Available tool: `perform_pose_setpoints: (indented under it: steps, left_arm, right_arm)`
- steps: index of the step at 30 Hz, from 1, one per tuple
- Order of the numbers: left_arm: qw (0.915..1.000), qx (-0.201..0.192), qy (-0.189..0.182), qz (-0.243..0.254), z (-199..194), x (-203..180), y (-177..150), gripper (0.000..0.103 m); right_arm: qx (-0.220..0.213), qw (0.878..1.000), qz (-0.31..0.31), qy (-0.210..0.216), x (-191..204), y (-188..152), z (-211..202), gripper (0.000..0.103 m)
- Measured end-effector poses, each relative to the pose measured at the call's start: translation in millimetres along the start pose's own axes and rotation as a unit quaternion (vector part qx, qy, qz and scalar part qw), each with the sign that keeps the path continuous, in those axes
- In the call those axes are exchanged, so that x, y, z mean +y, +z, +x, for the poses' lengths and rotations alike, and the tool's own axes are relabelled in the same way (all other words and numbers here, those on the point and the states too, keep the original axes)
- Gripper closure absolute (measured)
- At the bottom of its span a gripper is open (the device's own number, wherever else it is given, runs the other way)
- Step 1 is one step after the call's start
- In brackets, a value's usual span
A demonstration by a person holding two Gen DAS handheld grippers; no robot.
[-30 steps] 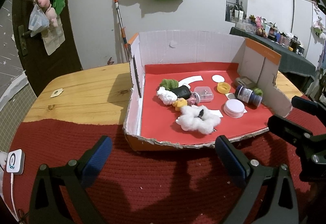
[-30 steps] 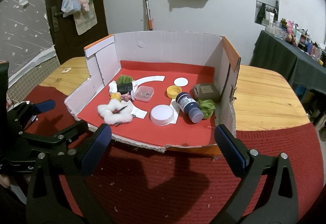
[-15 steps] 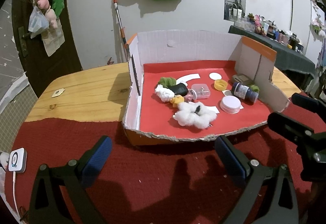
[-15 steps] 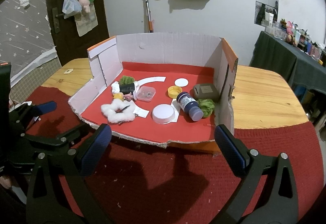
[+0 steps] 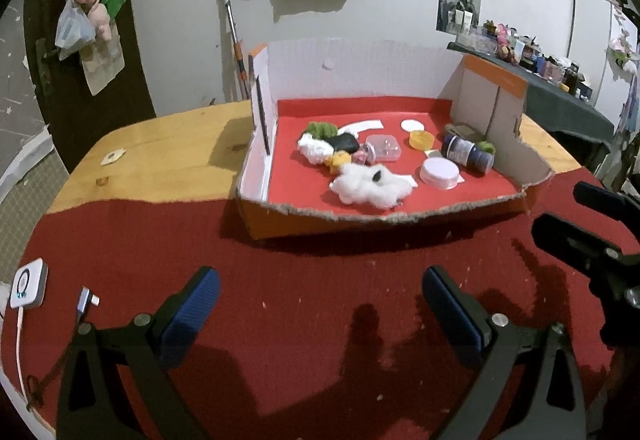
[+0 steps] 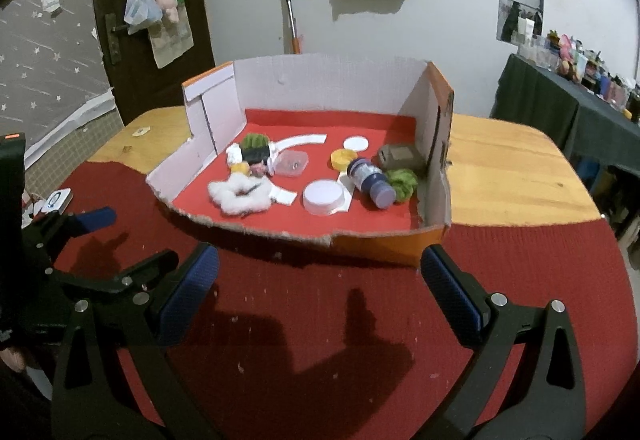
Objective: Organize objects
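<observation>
A cut-open cardboard box with a red floor stands on the table. Inside lie a white fluffy tuft, a dark blue jar on its side, a white round lid, a yellow cap, a clear small case, a black item and green tufts. My left gripper and right gripper are both open and empty, over the red mat in front of the box.
A red woven mat covers the near half of the wooden table. A white charger with a cable plug lies at the left edge. A dark cluttered side table stands at the right.
Both grippers have pulled back toward me, away from the box, which now looks smaller and farther. The charger and cable plug came into the left wrist view. Both jaws stayed open.
</observation>
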State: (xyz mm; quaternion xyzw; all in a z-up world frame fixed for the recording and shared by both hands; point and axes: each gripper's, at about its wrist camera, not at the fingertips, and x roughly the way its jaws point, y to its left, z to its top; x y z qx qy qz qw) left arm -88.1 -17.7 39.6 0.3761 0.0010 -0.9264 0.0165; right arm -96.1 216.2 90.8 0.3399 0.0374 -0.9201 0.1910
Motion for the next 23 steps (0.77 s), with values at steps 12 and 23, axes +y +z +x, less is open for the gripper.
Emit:
perform_pose_setpoints:
  steps: [12,23]
  left_arm:
    - [0.9993,0.027,-0.021,-0.01,0.7,-0.9,-23.1,0.0]
    - [0.9981,0.055,-0.015,-0.025,14.8,0.8,-32.4,0.0]
  right_arm:
    - [0.042,0.999,0.011,0.004,-3.0,-33.1,7.5,0.0]
    - [0.057,0.998,0.012,-0.001,-4.0,-44.4,14.9,0.0]
